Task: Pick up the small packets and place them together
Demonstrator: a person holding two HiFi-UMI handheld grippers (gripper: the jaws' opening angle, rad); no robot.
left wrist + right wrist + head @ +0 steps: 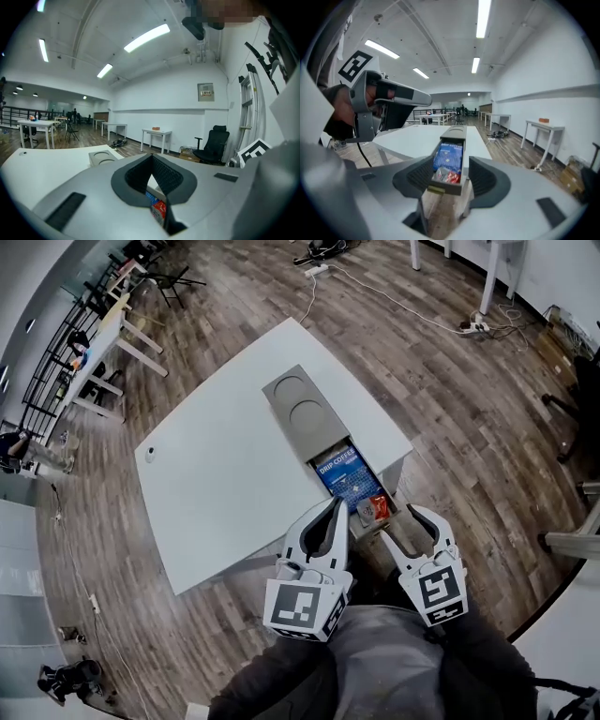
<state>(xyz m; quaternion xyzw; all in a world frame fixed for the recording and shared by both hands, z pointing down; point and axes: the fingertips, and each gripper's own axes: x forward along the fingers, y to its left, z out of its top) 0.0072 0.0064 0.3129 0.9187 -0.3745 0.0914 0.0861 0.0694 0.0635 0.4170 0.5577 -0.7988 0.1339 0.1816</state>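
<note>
"DRIP COFFEE" shows white on the blue packet in the grey moulded tray, with a small red packet and a greyish packet at its 5 o'clock end. Down at 6 o'clock, left gripper is pinched together, empty; right gripper has jaws apart, holding nothing, both angled slightly downward

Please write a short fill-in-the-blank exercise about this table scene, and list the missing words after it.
1. The large packet in the grey tray is ____ in colour.
2. The top of the tray has ____ round recesses.
3. The jaws of the right gripper stand ____, with nothing pressed between them.
4. The tray lies on a ____ table.

Missing words: blue; two; open; white.
</note>
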